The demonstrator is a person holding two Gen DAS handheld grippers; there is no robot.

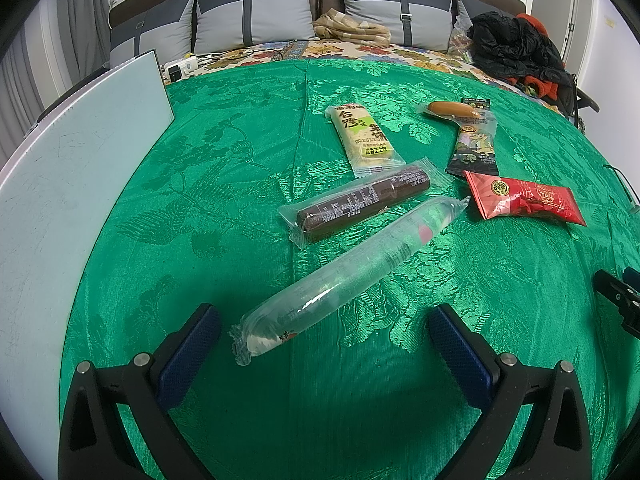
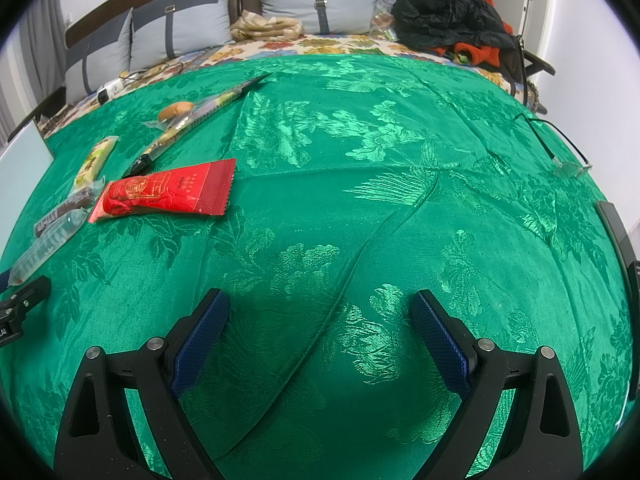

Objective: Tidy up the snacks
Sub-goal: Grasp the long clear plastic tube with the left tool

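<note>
Several snacks lie on the green cloth. In the left wrist view a clear tube packet lies diagonally, its near end just ahead of my open left gripper. Behind it are a brown bar, a yellow rice cake pack, a dark cartoon packet, a sausage and a red packet. My right gripper is open and empty over bare cloth; the red packet lies to its far left, with the other snacks beyond.
A pale white board stands along the cloth's left side. Pillows, a folded blanket and dark clothes lie at the back. A cable with a clear piece lies at the right edge.
</note>
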